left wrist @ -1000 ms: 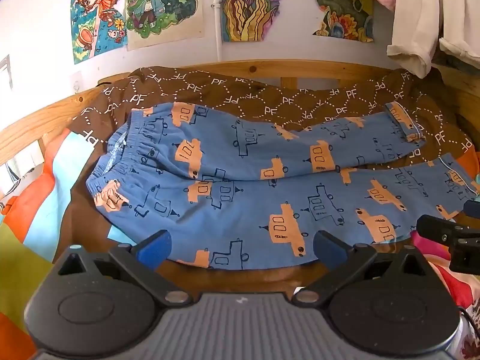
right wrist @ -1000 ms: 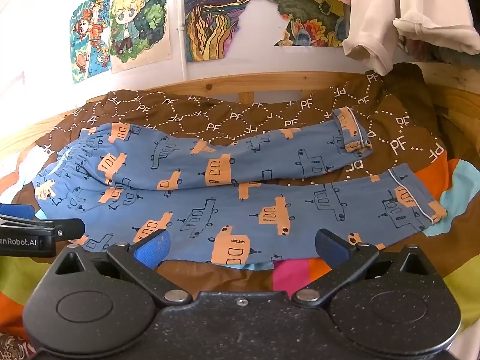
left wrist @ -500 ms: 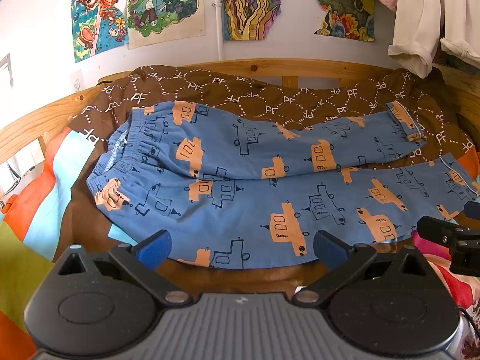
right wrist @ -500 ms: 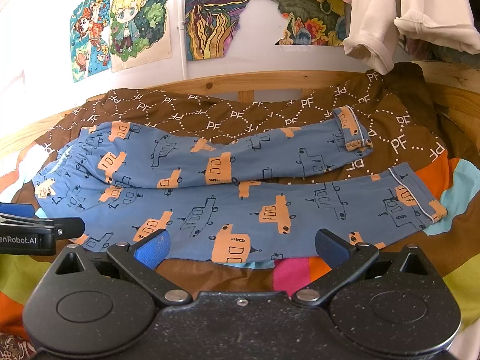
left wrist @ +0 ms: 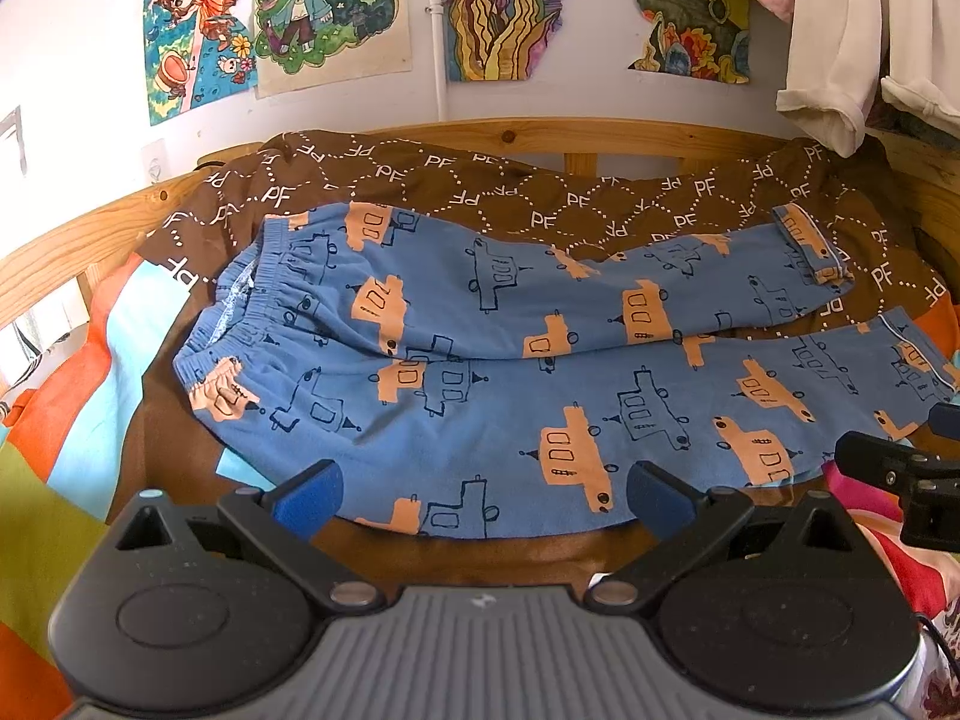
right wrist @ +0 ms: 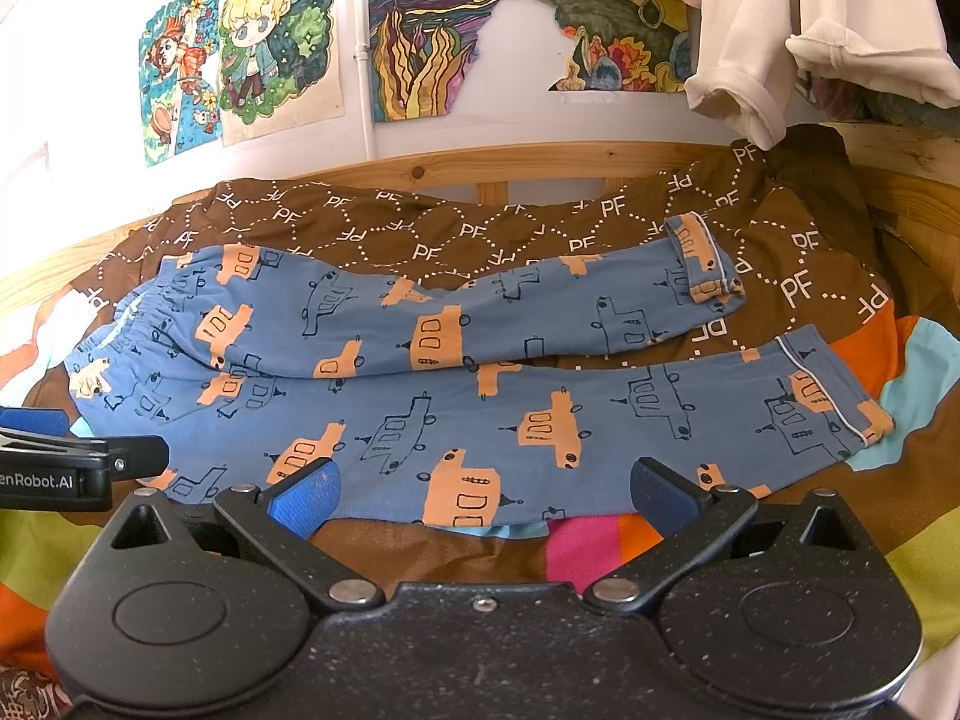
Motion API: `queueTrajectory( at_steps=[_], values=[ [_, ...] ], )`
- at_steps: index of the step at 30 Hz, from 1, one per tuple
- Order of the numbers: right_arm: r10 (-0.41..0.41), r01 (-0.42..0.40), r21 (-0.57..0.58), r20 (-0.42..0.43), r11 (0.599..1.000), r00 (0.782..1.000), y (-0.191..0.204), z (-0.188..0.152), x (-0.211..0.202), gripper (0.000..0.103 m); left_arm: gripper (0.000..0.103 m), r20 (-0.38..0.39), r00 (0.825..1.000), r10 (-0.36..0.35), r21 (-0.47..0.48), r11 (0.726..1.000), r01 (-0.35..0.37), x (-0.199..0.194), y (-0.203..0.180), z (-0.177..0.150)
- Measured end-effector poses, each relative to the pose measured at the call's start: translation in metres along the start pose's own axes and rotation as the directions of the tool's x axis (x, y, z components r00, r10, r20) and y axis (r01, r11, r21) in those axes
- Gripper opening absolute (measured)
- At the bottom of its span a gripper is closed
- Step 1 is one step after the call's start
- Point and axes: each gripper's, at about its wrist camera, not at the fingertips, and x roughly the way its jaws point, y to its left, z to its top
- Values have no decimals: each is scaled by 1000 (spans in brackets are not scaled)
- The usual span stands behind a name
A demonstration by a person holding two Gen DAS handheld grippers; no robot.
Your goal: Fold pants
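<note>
Blue pants (left wrist: 492,360) (right wrist: 420,384) printed with orange vehicles lie spread flat on the bed, waistband to the left, both legs running right, the far leg's cuff turned back. My left gripper (left wrist: 483,495) hovers open at the near edge of the pants by the seat and thigh, nothing between its blue pads. My right gripper (right wrist: 483,495) hovers open at the near edge of the front leg, also empty. Each gripper's tip shows at the side of the other's view.
The pants rest on a brown blanket (left wrist: 540,192) with white "PF" print over a multicoloured bedspread (right wrist: 600,540). A wooden bed rail (right wrist: 540,162) runs behind. Drawings hang on the wall (left wrist: 330,6); pale clothes (right wrist: 780,30) hang at the upper right.
Both views have shifted only slightly; the pants sit a touch higher in the frames. Nothing was taken hold of and both grippers stay open.
</note>
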Motion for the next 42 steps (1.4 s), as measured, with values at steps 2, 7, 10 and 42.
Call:
queueTrajectory(
  at_steps=[2,7,10,42],
  values=[
    [0,0,0,0,1000,1000,0,0,0,102,103,0,1000,1,-1,1000,-1,0,0,0],
    [0,0,1,0,1000,1000,0,0,0,102,103,0,1000,1,0,1000,-1,0,0,0],
    [1,-1,1,0,1000,1000,0,0,0,102,103,0,1000,1,1,1000,-1,0,0,0],
    [60,-60,-14,-6,998,998,-2,38,7,102,103,-9,999,44,-19,999,-45,19,10,17]
  ],
)
